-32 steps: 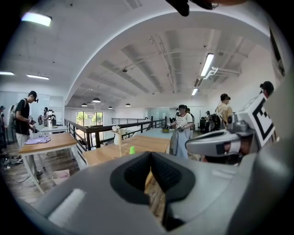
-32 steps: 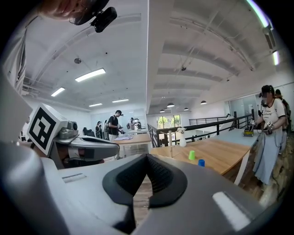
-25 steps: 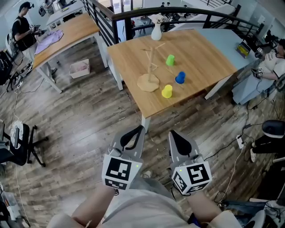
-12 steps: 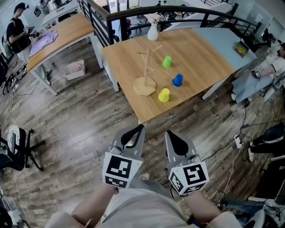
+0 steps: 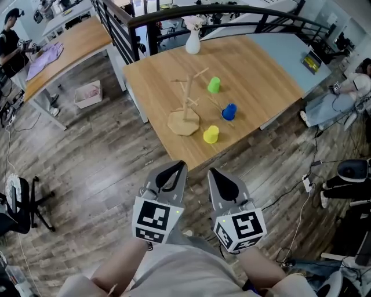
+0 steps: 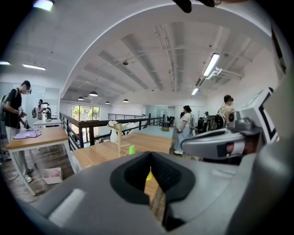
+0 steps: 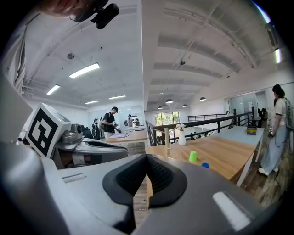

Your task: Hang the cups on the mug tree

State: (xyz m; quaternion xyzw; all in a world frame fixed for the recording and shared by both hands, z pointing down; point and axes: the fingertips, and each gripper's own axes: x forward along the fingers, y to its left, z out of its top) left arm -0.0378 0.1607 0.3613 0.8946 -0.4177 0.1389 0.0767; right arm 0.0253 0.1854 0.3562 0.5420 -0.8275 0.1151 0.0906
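Two grippers, the left gripper point(image 5: 174, 168) and the right gripper point(image 5: 215, 173), are clenched on nothing, side by side over the floor, well short of the mug tree point(image 5: 186, 103). On the table point(image 5: 266, 69), the yellow cup point(image 5: 211, 134) stands just beside the tree's base, the blue cup point(image 5: 229, 111) farther right, and the green cup point(image 5: 214, 85) beyond.

A white vase point(image 5: 192, 42) of flowers stands at the far edge of the wooden table point(image 5: 264, 69), just before a black railing point(image 5: 232, 11). A purple cloth point(image 5: 43, 58) lies on a second table point(image 5: 75, 43) to the left, with a small box point(image 5: 88, 94) on the plank floor point(image 5: 98, 156) between the two tables.
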